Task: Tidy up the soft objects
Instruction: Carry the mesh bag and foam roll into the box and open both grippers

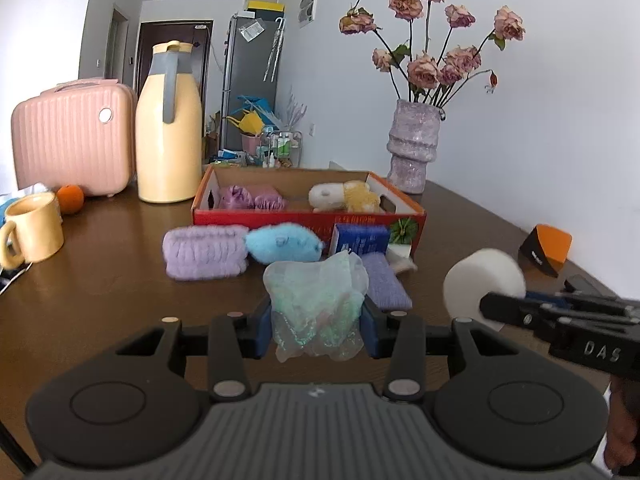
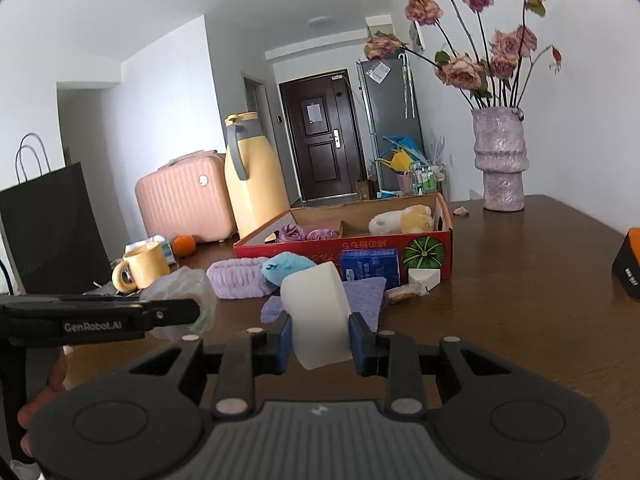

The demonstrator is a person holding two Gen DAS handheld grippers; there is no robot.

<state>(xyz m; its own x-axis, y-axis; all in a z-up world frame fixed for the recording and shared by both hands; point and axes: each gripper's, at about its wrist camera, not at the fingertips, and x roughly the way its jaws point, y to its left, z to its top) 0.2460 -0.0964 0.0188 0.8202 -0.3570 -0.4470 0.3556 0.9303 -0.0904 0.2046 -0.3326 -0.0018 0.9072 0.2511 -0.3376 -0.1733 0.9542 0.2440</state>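
My left gripper (image 1: 317, 326) is shut on a translucent greenish mesh puff (image 1: 316, 300), held above the table. My right gripper (image 2: 320, 340) is shut on a white foam sponge (image 2: 316, 316), also seen in the left wrist view (image 1: 482, 284). The red cardboard box (image 1: 304, 216) holds purple scrunchies (image 1: 250, 198) and a white-and-yellow plush (image 1: 344, 196). In front of it lie a lilac headband (image 1: 206, 252), a blue plush (image 1: 284, 242), a blue tissue pack (image 1: 362, 238) and a purple cloth (image 1: 386, 282).
A yellow jug (image 1: 168, 128), pink case (image 1: 72, 136), orange (image 1: 70, 199) and yellow mug (image 1: 34, 226) stand at the left. A vase of dried roses (image 1: 412, 144) stands behind the box. An orange-black box (image 1: 544, 250) is at the right. A black bag (image 2: 48, 228) stands far left.
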